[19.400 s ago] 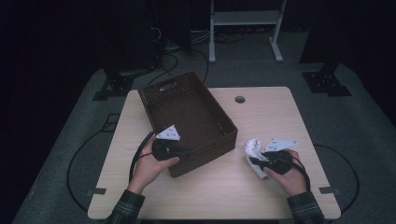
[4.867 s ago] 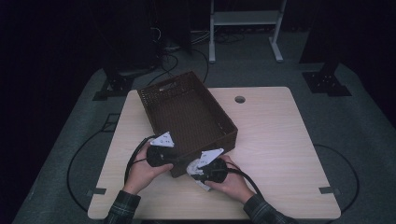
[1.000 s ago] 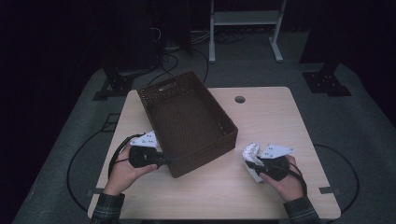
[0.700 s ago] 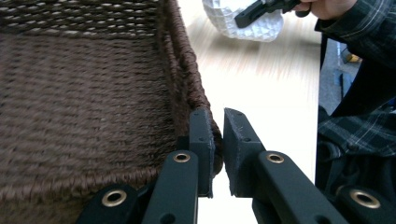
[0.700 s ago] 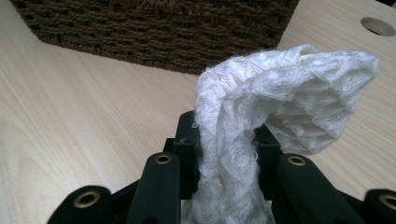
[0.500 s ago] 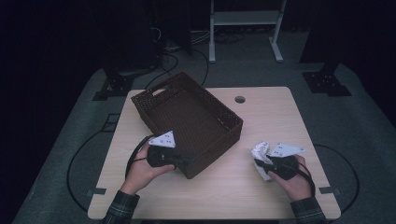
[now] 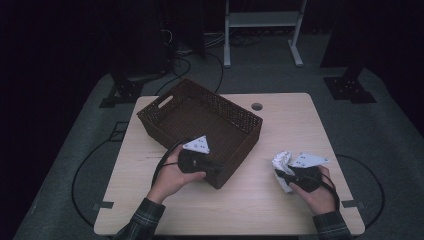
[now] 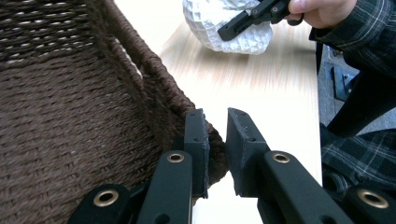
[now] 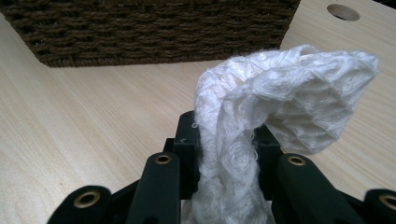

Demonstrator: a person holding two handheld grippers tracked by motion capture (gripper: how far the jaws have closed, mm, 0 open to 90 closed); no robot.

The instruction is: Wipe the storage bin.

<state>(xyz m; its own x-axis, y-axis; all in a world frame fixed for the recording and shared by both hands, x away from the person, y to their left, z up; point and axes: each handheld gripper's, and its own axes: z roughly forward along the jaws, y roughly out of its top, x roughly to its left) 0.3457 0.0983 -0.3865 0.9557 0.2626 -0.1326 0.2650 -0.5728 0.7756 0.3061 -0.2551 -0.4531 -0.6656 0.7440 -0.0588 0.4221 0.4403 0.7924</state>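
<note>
We saw the desk (image 7: pixel 280 200) carrying a brown basket (image 7: pixel 200 120) turned corner-on, from centre toward ten o'clock. Our left gripper (image 7: pixel 212 169) sat at the basket's near corner, about seven o'clock from the desk's centre, its jaws clamped together on the woven rim (image 8: pixel 212 144). At four o'clock, well apart from the basket, our right gripper (image 7: pixel 280 175) pinched a white cloth (image 9: pixel 261 107), which rose crumpled between its jaws above the desk.
</note>
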